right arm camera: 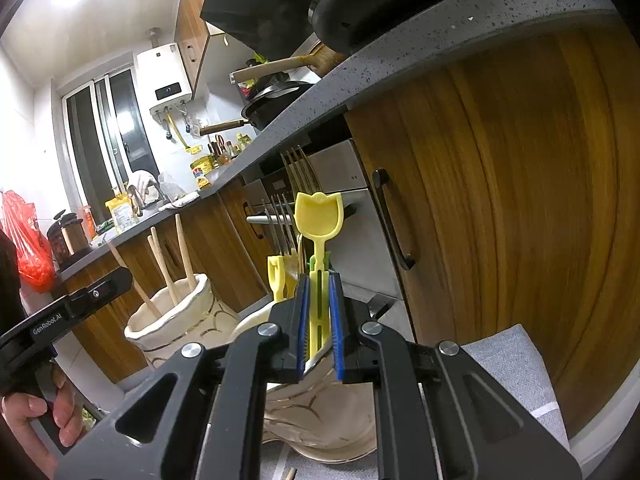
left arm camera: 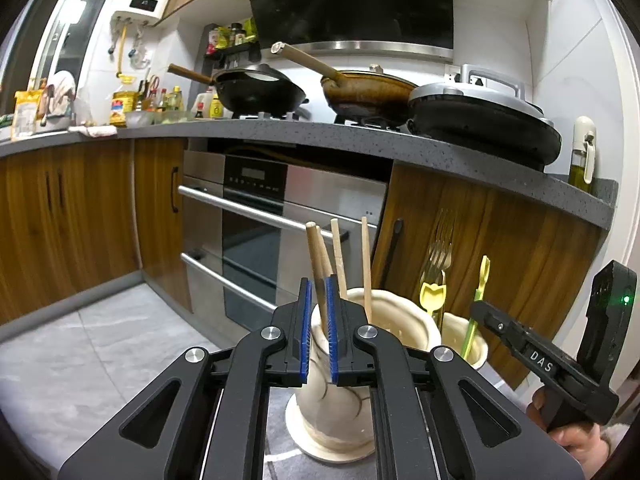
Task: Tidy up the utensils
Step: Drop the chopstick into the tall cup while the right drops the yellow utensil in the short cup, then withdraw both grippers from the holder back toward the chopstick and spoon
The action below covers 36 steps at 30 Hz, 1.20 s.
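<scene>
The left tongs point(left arm camera: 319, 320) are pinched on a wooden chopstick point(left arm camera: 316, 264) at lower centre, above the left ceramic holder point(left arm camera: 344, 400), where other chopsticks are already stood. The right tongs point(right arm camera: 320, 320) are pinched on a yellow plastic utensil point(right arm camera: 319, 216) over the right ceramic holder point(right arm camera: 332, 412), beside the forks point(right arm camera: 298, 168). Sorting is judged nearly complete; both held items remain to be released.

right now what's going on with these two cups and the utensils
A person is sorting utensils into two cream ceramic holders on the floor by the oven. The left tool is closed on a wooden chopstick standing in the left holder. The right tool grips a yellow plastic spoon over the right holder, which also holds metal forks.
</scene>
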### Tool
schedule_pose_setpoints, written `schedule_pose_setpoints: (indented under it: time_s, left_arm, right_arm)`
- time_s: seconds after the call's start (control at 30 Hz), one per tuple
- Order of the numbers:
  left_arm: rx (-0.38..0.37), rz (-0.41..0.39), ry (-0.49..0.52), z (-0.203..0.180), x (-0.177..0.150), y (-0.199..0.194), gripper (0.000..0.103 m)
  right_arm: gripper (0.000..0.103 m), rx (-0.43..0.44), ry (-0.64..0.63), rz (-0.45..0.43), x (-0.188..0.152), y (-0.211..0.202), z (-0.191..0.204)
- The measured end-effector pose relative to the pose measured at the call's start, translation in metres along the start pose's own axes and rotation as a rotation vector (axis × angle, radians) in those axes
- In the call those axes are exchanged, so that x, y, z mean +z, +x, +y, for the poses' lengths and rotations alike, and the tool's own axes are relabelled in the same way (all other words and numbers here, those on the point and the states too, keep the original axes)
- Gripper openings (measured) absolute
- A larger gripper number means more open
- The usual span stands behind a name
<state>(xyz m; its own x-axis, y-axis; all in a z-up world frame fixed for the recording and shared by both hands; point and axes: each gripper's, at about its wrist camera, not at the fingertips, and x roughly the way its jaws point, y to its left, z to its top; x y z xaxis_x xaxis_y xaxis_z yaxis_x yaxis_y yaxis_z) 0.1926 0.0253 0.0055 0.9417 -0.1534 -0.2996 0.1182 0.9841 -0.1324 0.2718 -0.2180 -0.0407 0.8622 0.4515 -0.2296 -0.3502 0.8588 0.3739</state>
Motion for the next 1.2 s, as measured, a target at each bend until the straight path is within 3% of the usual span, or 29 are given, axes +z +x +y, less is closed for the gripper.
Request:
schedule_pose_setpoints:
  time_s: [0.1, 0.17, 0.3, 0.33, 0.47, 0.63, 0.83, 0.97, 1.2]
  left_arm:
    - [0.001, 0.006, 0.005, -0.001, 0.001, 0.001, 0.011]
    - [-0.001, 0.005, 0.005, 0.000, 0.001, 0.001, 0.015]
    - [0.006, 0.005, 0.004, 0.001, 0.004, 0.000, 0.017]
    - [0.006, 0.003, 0.001, 0.001, 0.005, -0.002, 0.024]
    - [0.016, -0.002, -0.001, 0.003, 0.008, -0.008, 0.040]
    - [0.013, 0.001, -0.040, 0.009, 0.009, -0.022, 0.053]
    - [0.049, 0.017, -0.031, 0.007, 0.003, -0.051, 0.078]
    - [0.072, 0.034, -0.043, 0.006, -0.003, -0.071, 0.090]
    - [0.094, 0.078, -0.047, 0.000, -0.017, -0.099, 0.092]
  right_arm:
    - [0.013, -0.004, 0.000, 0.000, 0.000, 0.000, 0.000]
    - [0.022, -0.002, 0.009, 0.001, 0.001, 0.000, -0.002]
    - [0.022, -0.008, 0.012, -0.003, 0.002, -0.003, -0.003]
    - [0.024, -0.010, 0.013, -0.002, 0.002, -0.004, -0.002]
    - [0.043, -0.014, 0.018, 0.013, 0.005, -0.016, 0.001]
    - [0.067, -0.030, 0.001, 0.058, 0.003, -0.037, 0.005]
    - [0.095, -0.037, -0.012, 0.102, -0.002, -0.070, 0.005]
    - [0.097, -0.052, -0.021, 0.116, -0.006, -0.088, 0.005]
    - [0.097, -0.075, -0.053, 0.097, -0.007, -0.112, 0.009]
